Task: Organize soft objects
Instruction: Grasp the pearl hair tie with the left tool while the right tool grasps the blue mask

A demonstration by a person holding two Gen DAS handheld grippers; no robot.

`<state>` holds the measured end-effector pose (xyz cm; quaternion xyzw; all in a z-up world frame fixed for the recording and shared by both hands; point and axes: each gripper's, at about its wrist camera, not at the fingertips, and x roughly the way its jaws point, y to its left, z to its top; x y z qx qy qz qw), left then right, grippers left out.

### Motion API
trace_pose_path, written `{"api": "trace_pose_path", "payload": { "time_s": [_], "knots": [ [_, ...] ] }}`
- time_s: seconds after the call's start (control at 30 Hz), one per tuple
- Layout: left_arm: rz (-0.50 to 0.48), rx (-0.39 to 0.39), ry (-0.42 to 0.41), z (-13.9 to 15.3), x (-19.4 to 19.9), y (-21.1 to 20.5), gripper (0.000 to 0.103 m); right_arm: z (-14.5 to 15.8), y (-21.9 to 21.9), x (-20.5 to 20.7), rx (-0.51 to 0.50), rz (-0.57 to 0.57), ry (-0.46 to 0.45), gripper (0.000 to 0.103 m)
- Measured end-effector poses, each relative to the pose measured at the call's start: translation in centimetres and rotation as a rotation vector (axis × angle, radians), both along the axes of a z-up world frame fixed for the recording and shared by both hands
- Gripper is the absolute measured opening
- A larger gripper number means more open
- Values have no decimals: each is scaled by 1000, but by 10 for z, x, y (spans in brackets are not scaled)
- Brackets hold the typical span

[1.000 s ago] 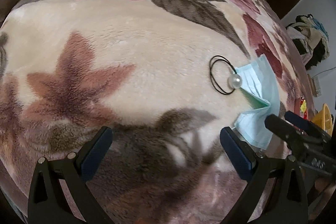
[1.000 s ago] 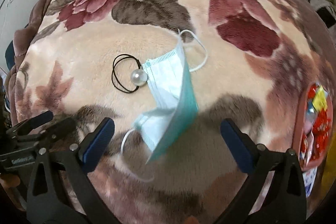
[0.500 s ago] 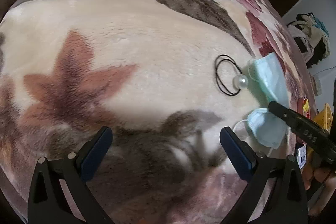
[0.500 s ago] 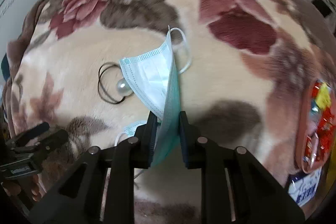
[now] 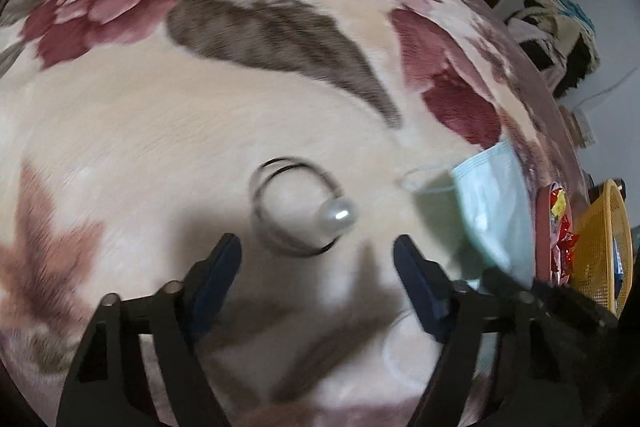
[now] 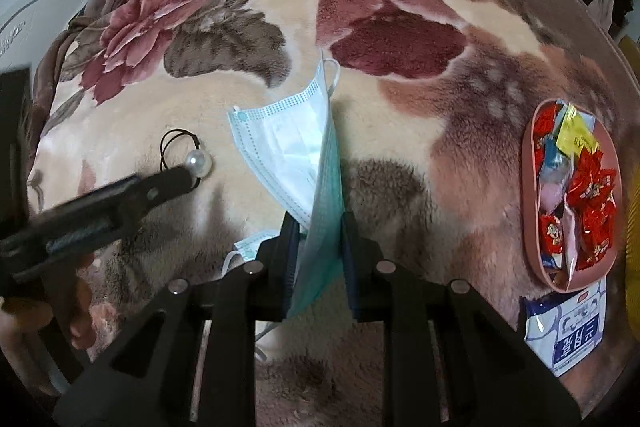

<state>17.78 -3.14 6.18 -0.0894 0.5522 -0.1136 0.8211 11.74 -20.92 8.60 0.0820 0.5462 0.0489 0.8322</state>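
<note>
Gripping the face mask [image 6: 294, 151], the right tool [image 6: 320, 247] has one item; the left tool [image 5: 318, 259], closing but empty, nears the hair tie [image 5: 296, 207] ahead; nothing looks sorted yet.

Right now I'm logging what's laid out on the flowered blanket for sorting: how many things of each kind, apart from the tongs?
Face mask: 1, pinched in the right tongs
Hair tie with pearl bead: 1, just ahead of the left tongs
Pink tray of wrapped sweets: 1
White and blue packet: 1
Total: 4
</note>
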Motion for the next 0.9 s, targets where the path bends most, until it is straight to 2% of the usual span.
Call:
{"api": "trace_pose_path", "payload": {
  "time_s": [0.03,0.1,0.13,0.17,0.3,0.53,0.9],
  "knots": [
    [-14,6,3,-1,3,-6,41,-1,-1,0,4,0,2,21],
    [-34,35,9,-6,9,-18,37,-3,-1,-1,7,2,4,21],
    [-44,39,18,-9,12,-21,25,-3,-1,0,10,3,5,21],
    [-50,48,31,-13,14,-24,23,-4,-1,0,11,3,6,21],
    [-33,29,32,-16,9,-17,22,-5,2,-1,18,10,8,21],
    [-17,19,39,-9,-25,8,22,-4,18,-10,36,44,6,21],
    [3,52,40,1,-73,31,22,9,40,-36,57,88,-7,21]
  ]
}}
